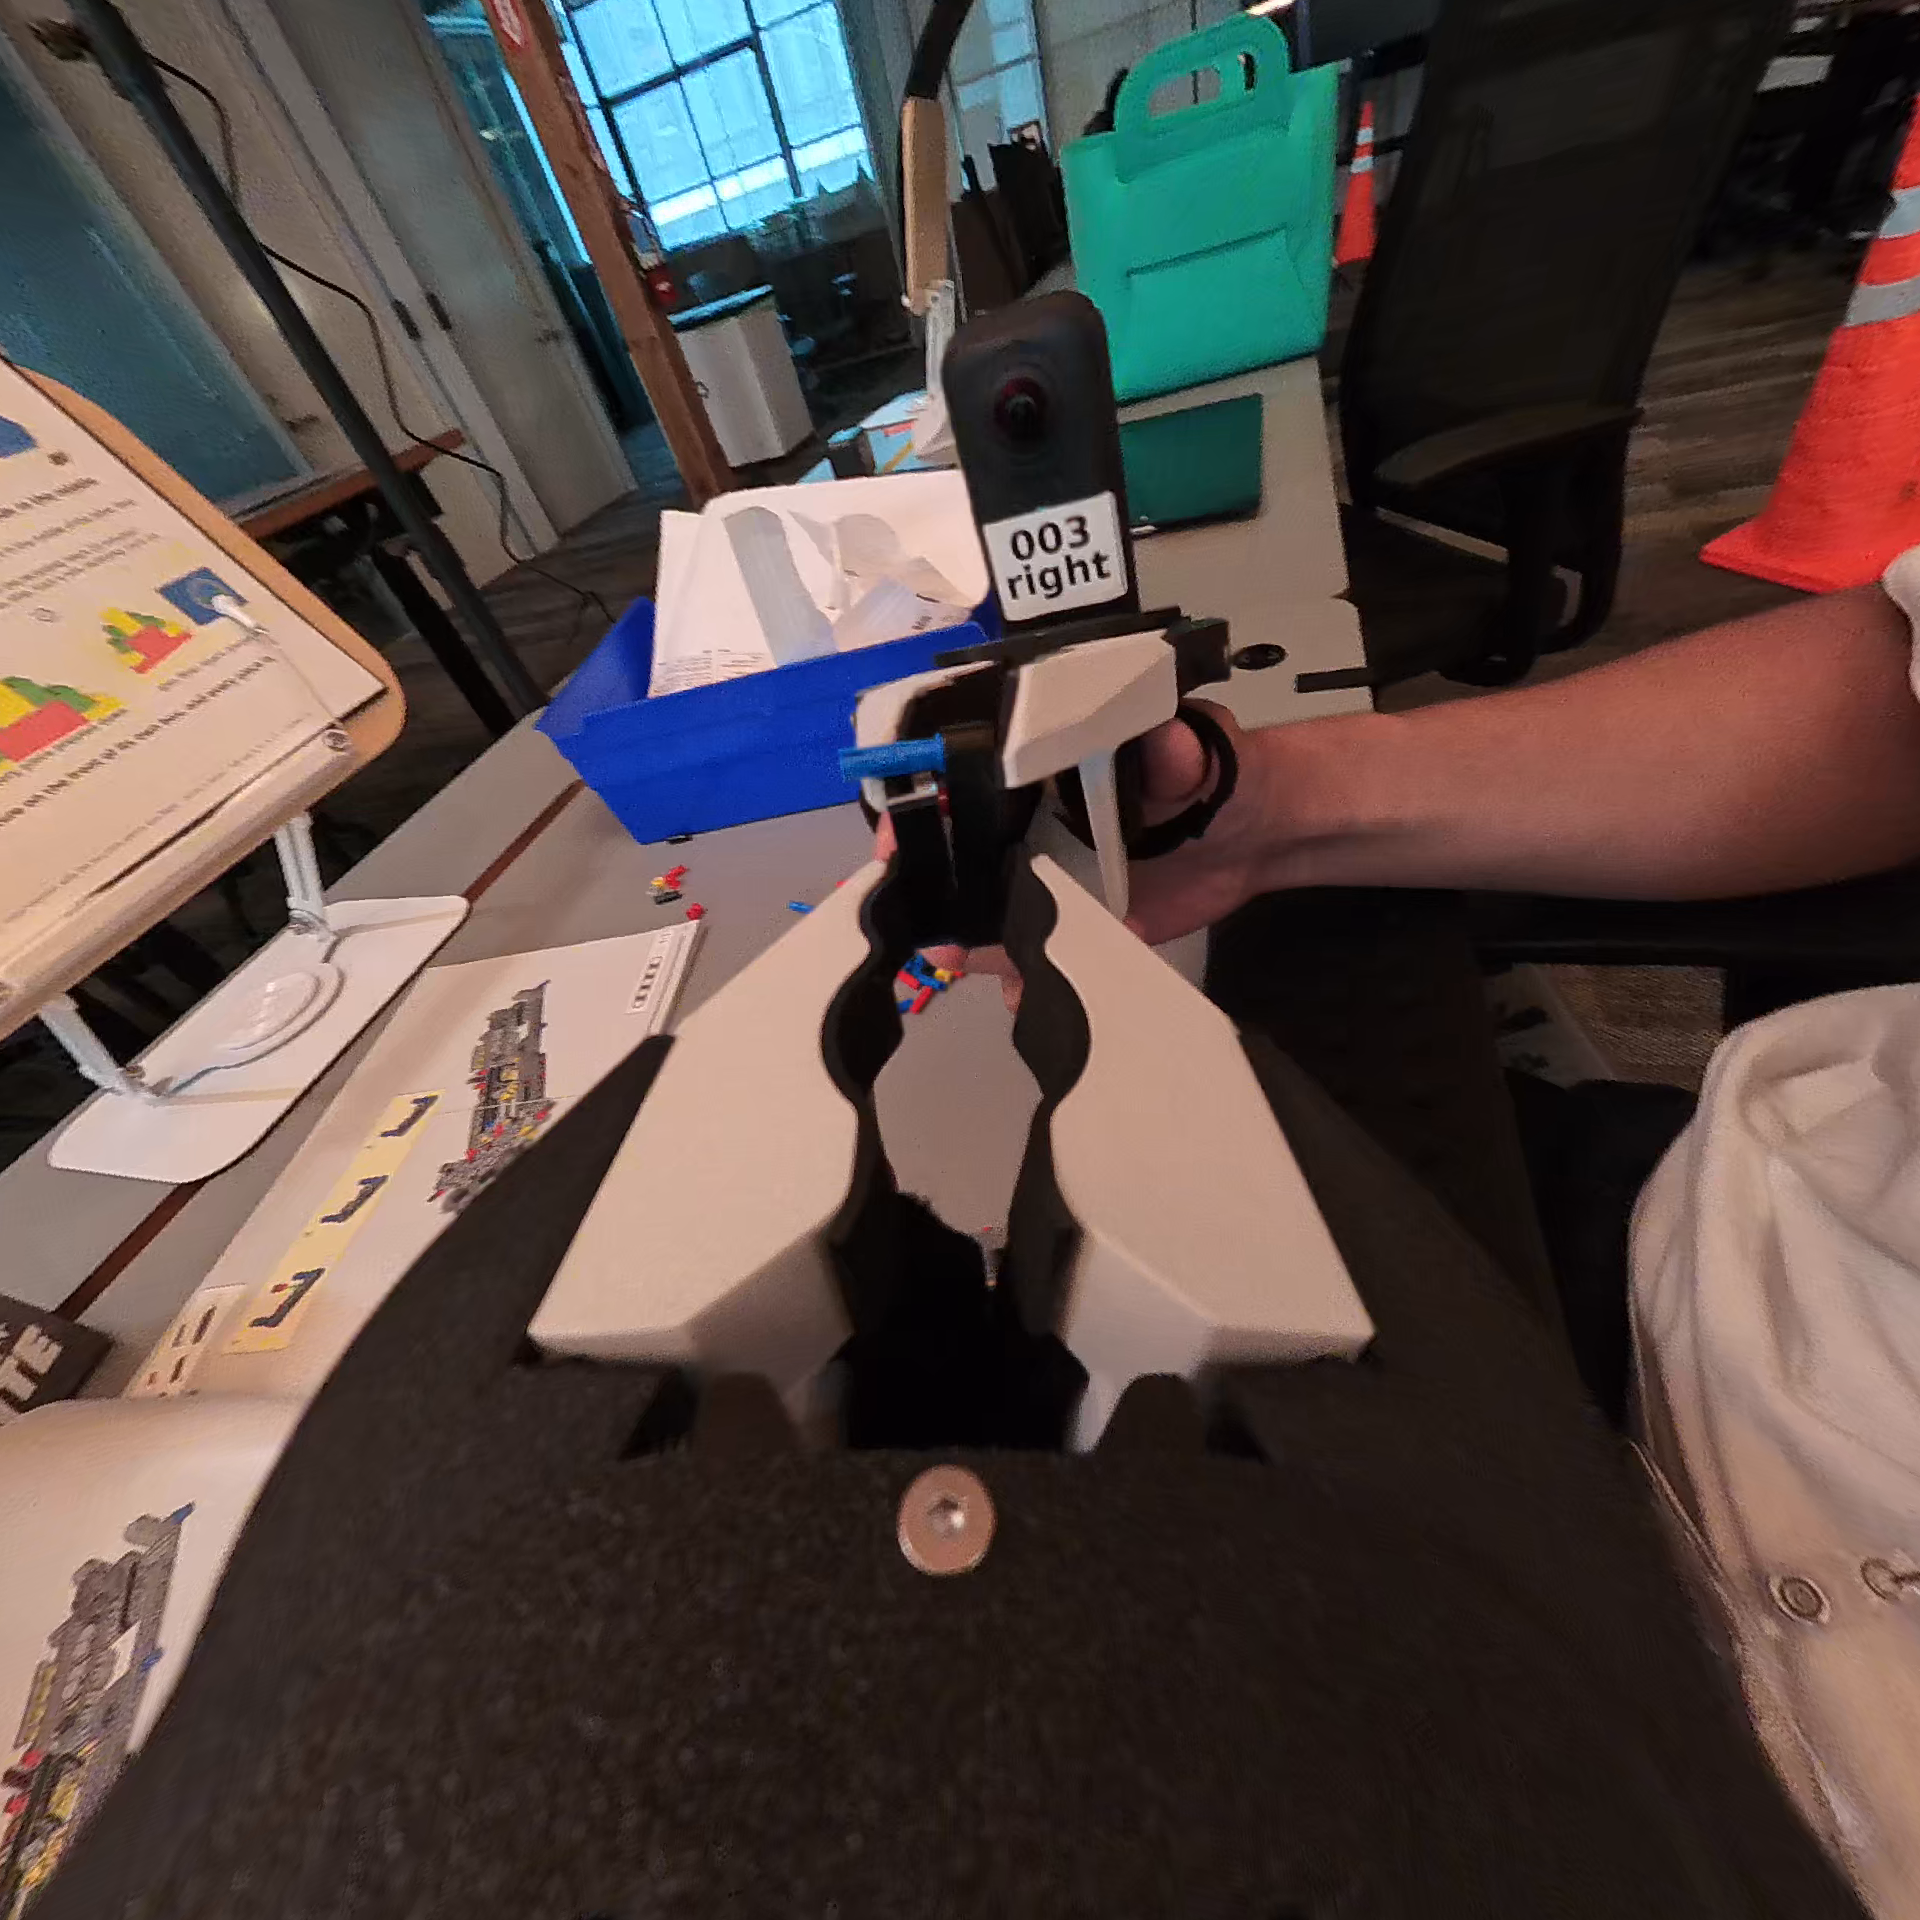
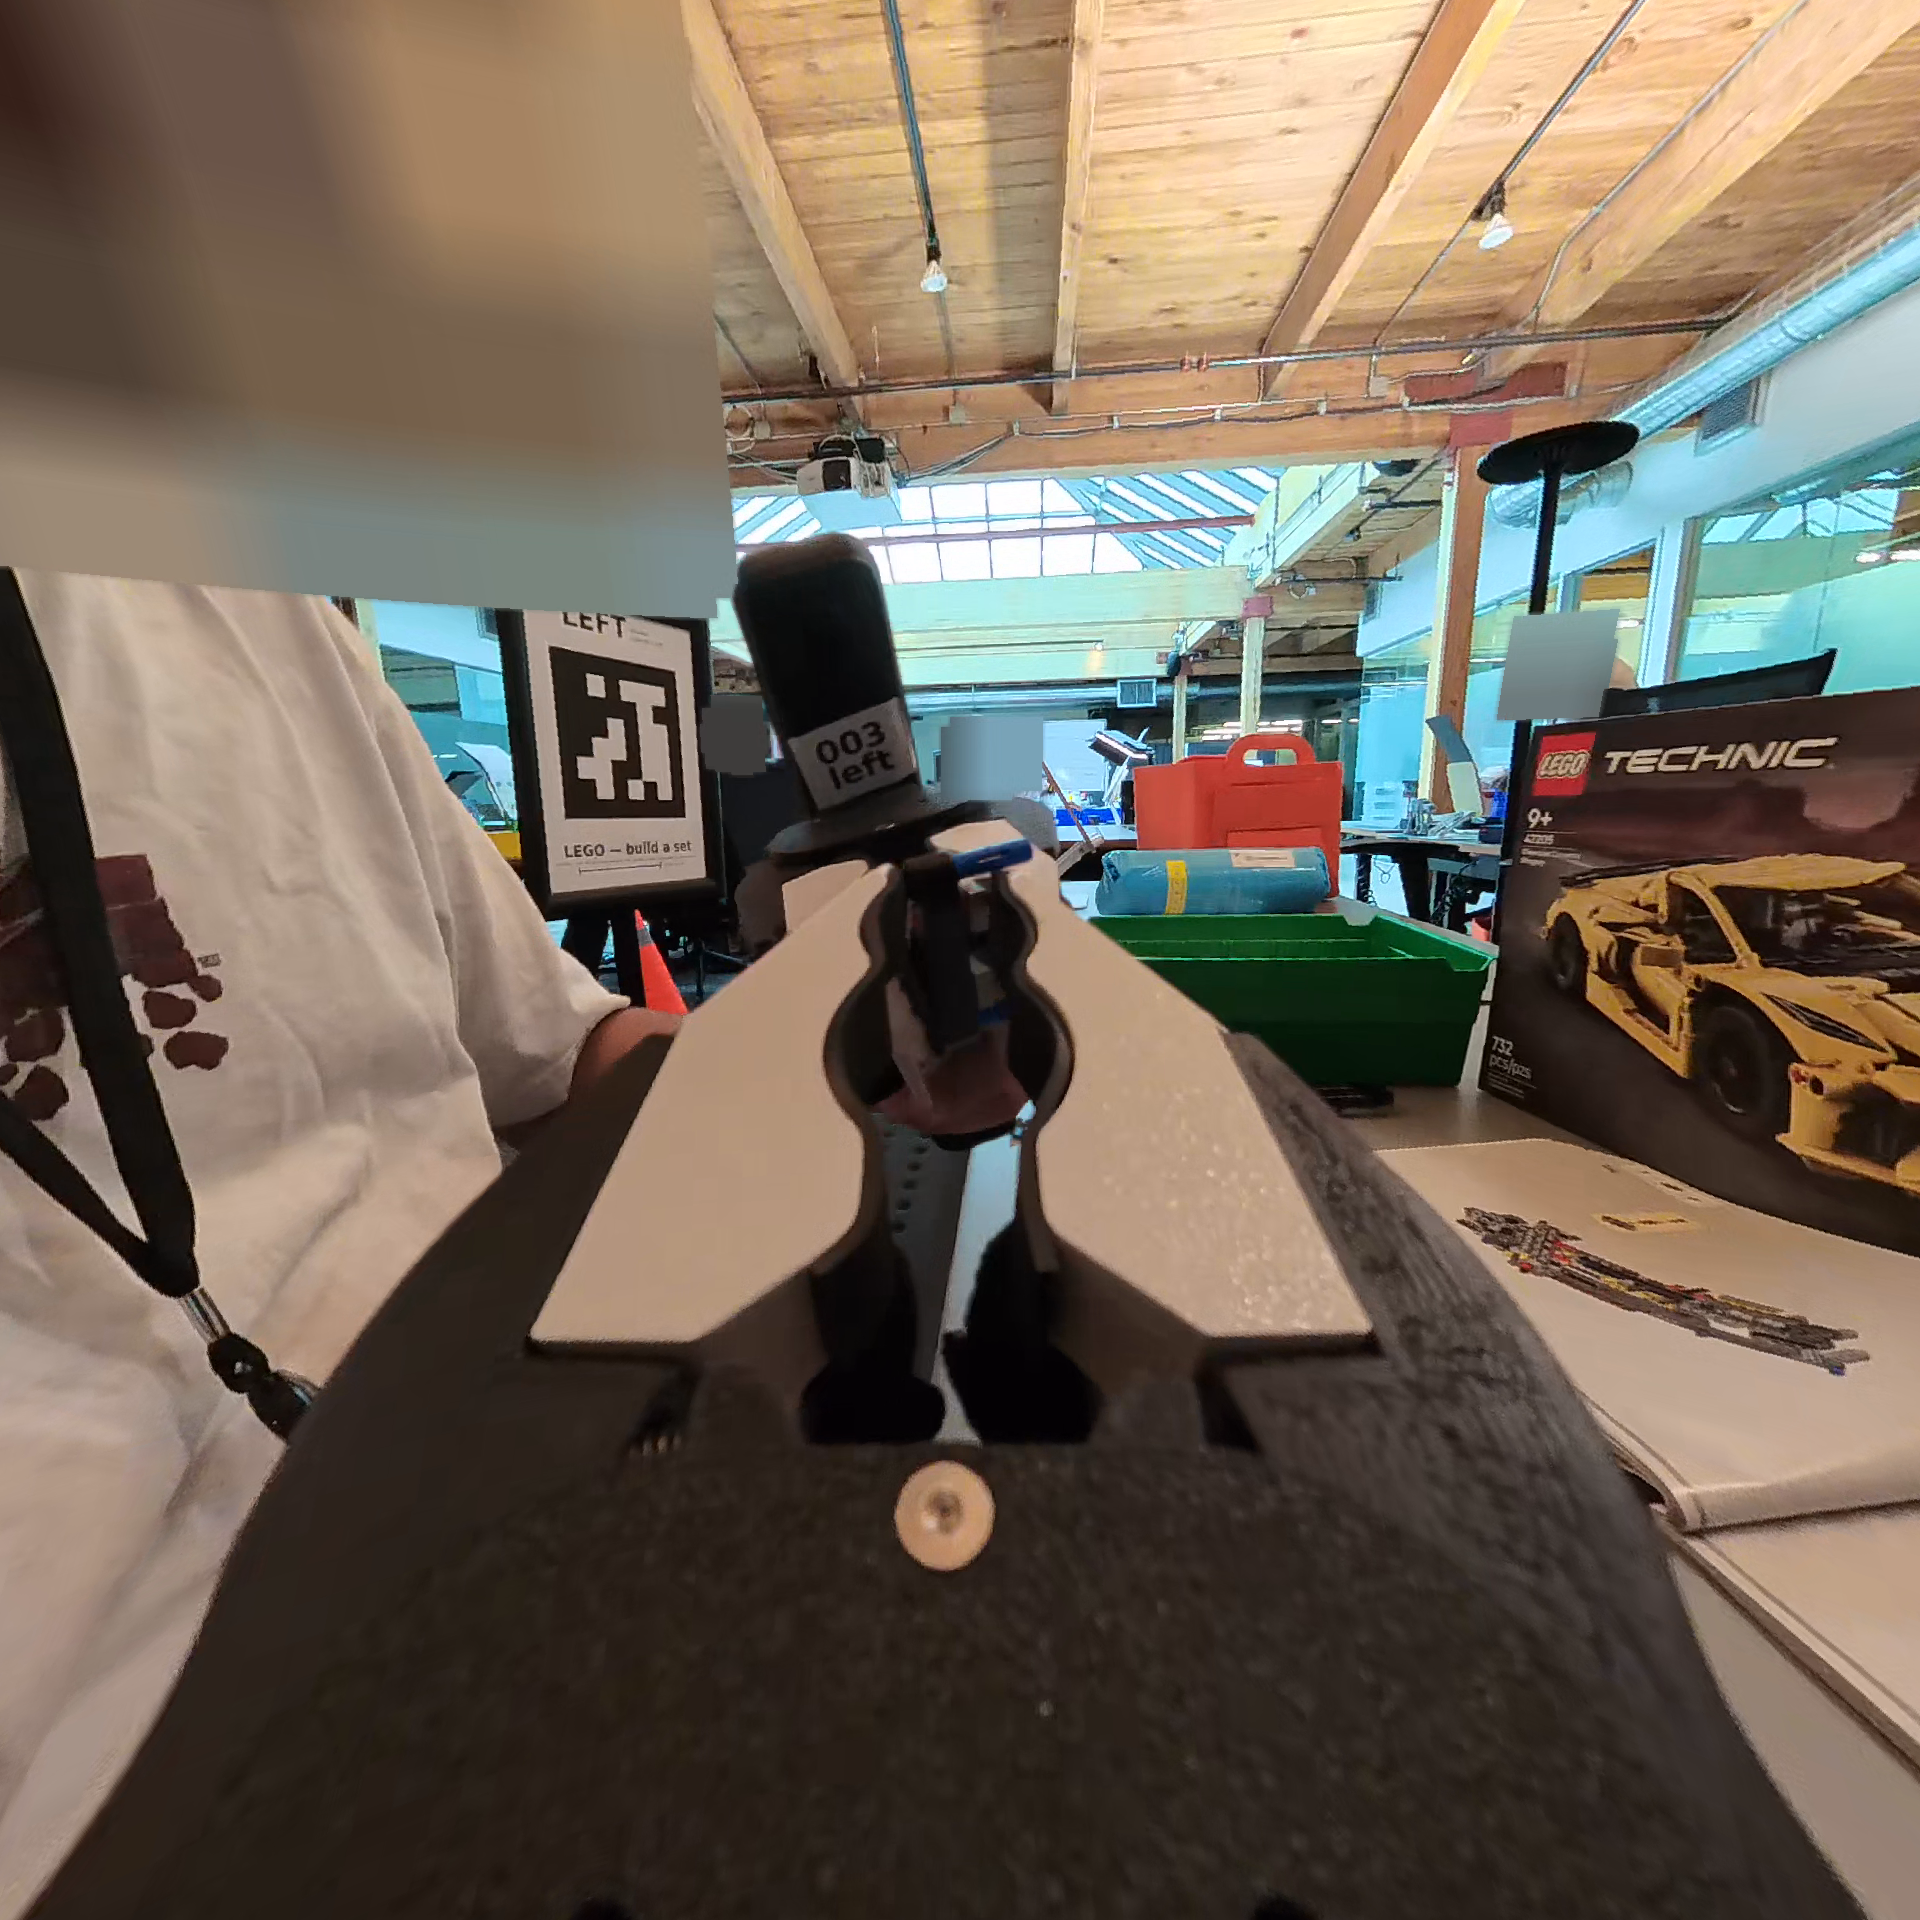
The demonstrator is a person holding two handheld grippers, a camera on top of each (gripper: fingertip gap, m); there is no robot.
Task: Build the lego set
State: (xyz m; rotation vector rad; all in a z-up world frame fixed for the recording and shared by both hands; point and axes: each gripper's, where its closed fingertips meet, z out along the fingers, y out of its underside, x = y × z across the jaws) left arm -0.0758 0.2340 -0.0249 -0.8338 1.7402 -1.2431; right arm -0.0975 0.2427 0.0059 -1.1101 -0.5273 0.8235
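A black Lego beam (image 1: pixel 961 831) with a blue pin (image 1: pixel 891 754) through its top is held in the air between my two grippers, which face each other. In the left wrist view, my left gripper (image 1: pixel 961 878) closes its tips on the beam's lower part. My right gripper (image 1: pixel 982 727), held by a hand, grips the beam from the far side. In the right wrist view, my right gripper (image 2: pixel 948 891) is shut around the same beam (image 2: pixel 943 966), with the blue pin (image 2: pixel 992 858) at its top. The left gripper (image 2: pixel 914 862) is behind it.
Loose small Lego pieces (image 1: pixel 925 982) lie on the grey table (image 1: pixel 582 862). An open instruction booklet (image 1: pixel 499 1049) lies at the left, with a blue bin (image 1: pixel 727 748) of bags behind it. A paper stand (image 1: pixel 156 665) is at far left. A green tray (image 2: pixel 1299 977) and the set's box (image 2: pixel 1714 935) stand at the right.
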